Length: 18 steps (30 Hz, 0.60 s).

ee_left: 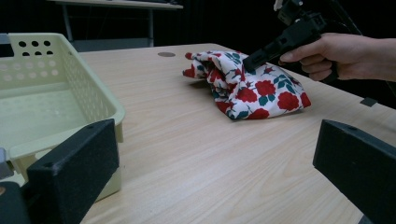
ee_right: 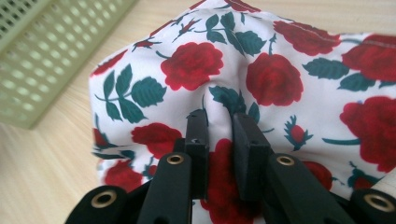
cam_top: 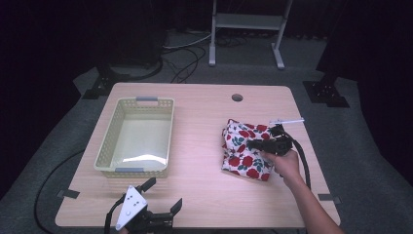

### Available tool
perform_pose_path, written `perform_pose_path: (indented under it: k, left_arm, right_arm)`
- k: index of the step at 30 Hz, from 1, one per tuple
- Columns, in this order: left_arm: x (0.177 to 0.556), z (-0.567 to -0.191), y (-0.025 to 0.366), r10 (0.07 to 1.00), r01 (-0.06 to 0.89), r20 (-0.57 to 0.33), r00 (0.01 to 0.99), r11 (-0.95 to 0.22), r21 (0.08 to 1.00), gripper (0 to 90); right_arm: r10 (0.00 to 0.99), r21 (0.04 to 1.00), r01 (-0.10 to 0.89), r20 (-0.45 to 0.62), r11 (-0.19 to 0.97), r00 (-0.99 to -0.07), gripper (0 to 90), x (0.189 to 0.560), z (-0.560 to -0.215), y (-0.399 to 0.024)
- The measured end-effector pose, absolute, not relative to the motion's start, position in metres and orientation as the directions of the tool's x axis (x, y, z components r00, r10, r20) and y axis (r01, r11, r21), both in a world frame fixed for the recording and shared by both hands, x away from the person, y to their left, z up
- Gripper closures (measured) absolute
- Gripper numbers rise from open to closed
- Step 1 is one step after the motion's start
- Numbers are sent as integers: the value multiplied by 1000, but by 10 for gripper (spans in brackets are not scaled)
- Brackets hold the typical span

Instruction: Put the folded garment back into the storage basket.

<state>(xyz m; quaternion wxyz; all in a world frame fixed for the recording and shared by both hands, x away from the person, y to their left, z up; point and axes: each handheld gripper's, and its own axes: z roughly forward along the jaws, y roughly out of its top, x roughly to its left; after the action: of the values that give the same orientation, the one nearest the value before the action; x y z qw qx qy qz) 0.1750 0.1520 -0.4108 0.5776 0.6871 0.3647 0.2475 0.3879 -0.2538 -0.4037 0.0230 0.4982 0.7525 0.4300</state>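
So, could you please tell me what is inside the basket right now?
The basket holds nothing visible; its pale floor shows bare in the high view. The strip just behind its near wall is hidden.

Dark-curtained lab, lone table (cam_top: 195, 195)

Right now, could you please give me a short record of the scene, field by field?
Surface: wooden table
Cloth: rose-print cloth, bunched, at the table's right side
Basket: pale green basket, left of the cloth, apart from it, nothing visible inside
Right gripper: right gripper shut on a pinched fold of the cloth
Left gripper: left gripper open, at the near edge, touching nothing
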Motion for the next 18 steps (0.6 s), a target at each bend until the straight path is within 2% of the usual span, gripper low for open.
perform_pose_path:
  k: [18]
  left_arm:
    - [175,-410,155,789,218,-103,606,-40,975,0]
  right_arm:
    - [696,696,713,553,-84,-458,775,367,-374,-274]
